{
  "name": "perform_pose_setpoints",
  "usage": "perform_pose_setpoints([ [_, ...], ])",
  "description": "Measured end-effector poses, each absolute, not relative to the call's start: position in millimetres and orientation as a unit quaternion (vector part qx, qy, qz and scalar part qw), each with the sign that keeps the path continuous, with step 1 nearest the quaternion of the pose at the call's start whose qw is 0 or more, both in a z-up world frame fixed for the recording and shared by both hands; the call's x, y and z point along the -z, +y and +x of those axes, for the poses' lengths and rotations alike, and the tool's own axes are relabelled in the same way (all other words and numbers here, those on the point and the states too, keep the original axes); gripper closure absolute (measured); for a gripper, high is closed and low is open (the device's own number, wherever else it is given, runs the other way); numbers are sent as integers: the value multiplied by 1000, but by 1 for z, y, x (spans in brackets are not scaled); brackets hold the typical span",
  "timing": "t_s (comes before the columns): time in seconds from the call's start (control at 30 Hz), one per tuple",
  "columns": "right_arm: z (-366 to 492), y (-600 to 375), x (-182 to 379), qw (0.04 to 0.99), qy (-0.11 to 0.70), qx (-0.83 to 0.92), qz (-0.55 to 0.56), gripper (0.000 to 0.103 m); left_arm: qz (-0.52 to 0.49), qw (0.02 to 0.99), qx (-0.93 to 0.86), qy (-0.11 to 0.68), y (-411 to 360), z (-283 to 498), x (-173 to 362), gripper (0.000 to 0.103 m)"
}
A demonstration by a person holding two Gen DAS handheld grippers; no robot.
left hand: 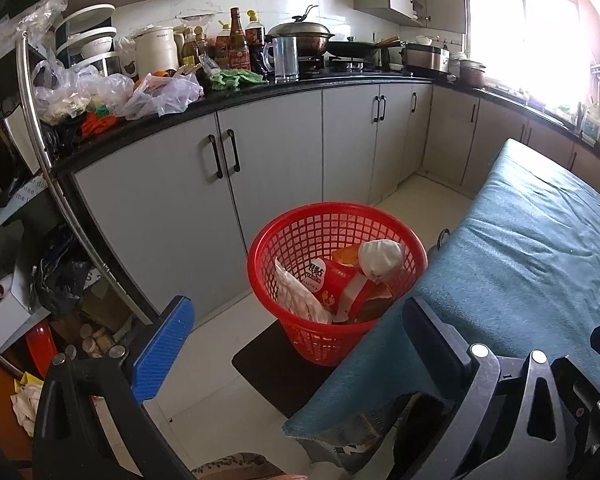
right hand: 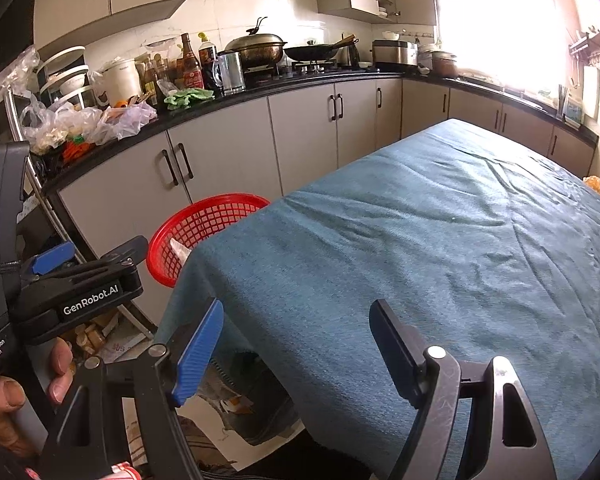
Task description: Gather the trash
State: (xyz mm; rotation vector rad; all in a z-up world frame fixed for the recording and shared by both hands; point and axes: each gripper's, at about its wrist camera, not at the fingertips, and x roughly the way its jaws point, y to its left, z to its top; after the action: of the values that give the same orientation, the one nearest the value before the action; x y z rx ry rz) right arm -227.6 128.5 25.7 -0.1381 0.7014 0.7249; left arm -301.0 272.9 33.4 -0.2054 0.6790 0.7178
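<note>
Both our left tongs [left hand: 296, 340] and right tongs [right hand: 296, 344] are wide open, holding nothing. The red basket [left hand: 337, 216] just ahead of the left tongs already holds wrappers [left hand: 340, 284], and the table [right hand: 440, 240] looks cleared, so we're basically done.

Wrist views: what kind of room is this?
A home kitchen, almost certainly: a gas stove with a lidded wok, a black countertop crowded with sauce bottles, and grey base cabinets.
</note>
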Motion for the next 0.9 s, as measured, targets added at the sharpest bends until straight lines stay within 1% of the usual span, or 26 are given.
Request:
perform_pose_setpoints([
  [0.9, -222, 135, -22, 874, 339, -343, -66, 23, -105, 870, -344, 337, 283, -301, -24, 0],
])
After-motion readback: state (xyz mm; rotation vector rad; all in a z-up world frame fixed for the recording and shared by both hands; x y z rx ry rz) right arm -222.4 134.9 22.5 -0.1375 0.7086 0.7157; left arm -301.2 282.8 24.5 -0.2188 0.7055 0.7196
